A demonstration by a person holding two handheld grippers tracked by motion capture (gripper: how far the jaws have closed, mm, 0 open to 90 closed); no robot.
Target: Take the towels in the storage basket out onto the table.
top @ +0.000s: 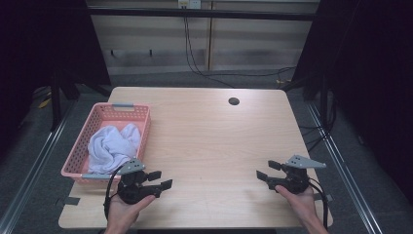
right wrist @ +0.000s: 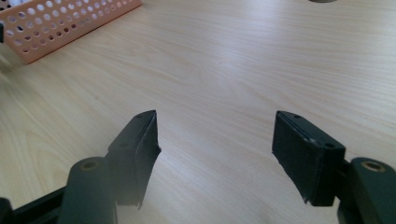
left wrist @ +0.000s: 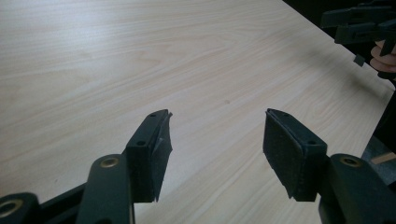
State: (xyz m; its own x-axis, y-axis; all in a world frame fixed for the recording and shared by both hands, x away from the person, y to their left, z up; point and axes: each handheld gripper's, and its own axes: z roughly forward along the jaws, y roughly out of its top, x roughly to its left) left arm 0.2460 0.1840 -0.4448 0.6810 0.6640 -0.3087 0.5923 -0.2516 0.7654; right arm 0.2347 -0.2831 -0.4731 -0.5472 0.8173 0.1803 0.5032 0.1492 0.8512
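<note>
Both hand-held grippers open, empty; towel (top: 113, 141) in basket (top: 125, 110).

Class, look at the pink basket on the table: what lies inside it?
Inside the pink basket lies a crumpled white cloth. Whatever may sit beneath the cloth is covered, so it cannot be seen.

The wooden table (top: 214, 146) has a round cable hole (top: 234, 101) near its far edge. Black cables (top: 204, 68) run down the rear wall panel (top: 160, 44) to the grey floor (top: 29, 161). Metal rails (top: 341, 165) flank the table.
</note>
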